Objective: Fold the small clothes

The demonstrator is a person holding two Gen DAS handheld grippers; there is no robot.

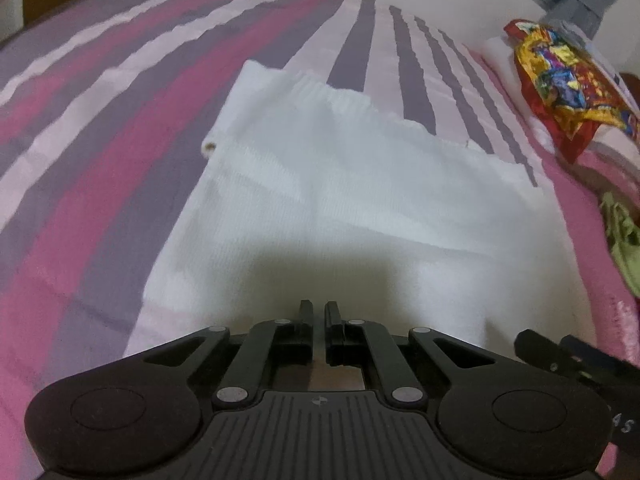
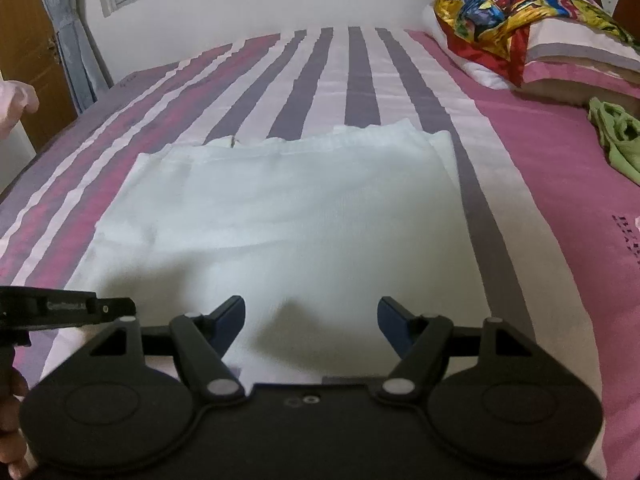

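Note:
A white ribbed garment lies spread flat on the striped bed; it also shows in the right wrist view. My left gripper hangs over the garment's near edge with its fingers almost together, a thin gap between them, and no cloth seen between them. My right gripper is open wide over the garment's near edge, with nothing between its blue pads. The right gripper's side shows at the lower right of the left wrist view. The left gripper shows at the left edge of the right wrist view.
The bedsheet has pink, purple and white stripes. A pillow with a bright multicoloured cloth lies at the far right. A green garment lies crumpled on the right. A wall and a curtain stand beyond the bed.

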